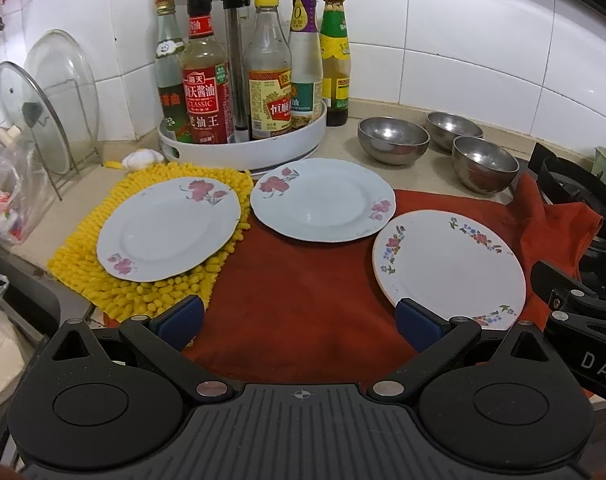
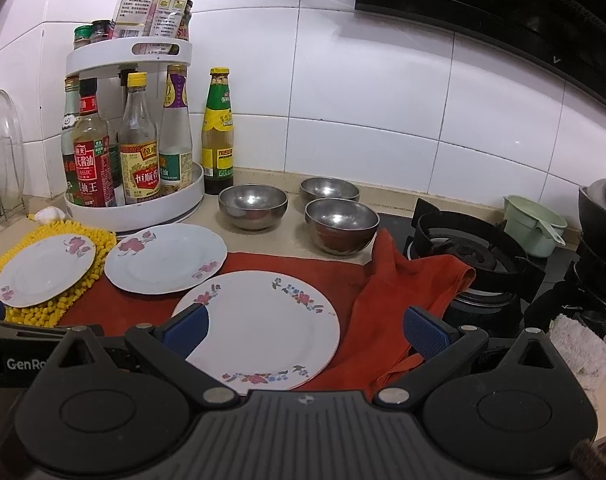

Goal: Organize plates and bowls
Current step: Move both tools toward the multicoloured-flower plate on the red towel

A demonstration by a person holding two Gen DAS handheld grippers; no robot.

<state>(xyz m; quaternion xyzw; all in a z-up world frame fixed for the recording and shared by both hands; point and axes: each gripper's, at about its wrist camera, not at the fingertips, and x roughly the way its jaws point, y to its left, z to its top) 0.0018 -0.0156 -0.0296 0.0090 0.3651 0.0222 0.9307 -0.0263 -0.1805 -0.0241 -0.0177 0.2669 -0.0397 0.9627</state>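
At the far left, one flowered plate (image 1: 169,229) lies on a shaggy yellow mat (image 1: 79,264). The soft, uneven pile could let it rock or tilt when a finger slides under the rim. Next to it, the middle plate (image 1: 323,200) rests partly on the red cloth (image 1: 303,304), its back edge close to the white bottle rack (image 1: 243,148). A careless lift there could knock the rack or its bottles.

The left gripper (image 1: 299,320) hangs above the cloth with its jaws spread wide and nothing between them. The right gripper (image 2: 306,332) is just as wide and empty, with the largest plate (image 2: 259,328) lying partly between its fingers but not pinched. Thin, glazed rims are likely to slip from the blue pads, and dragging a plate could bunch the cloth.

Further right, three steel bowls (image 2: 341,224) stand apart on the bare counter near the stove burner (image 2: 467,256). A bowl nudged sideways might slide toward the burner or clang against its neighbour when stacked.
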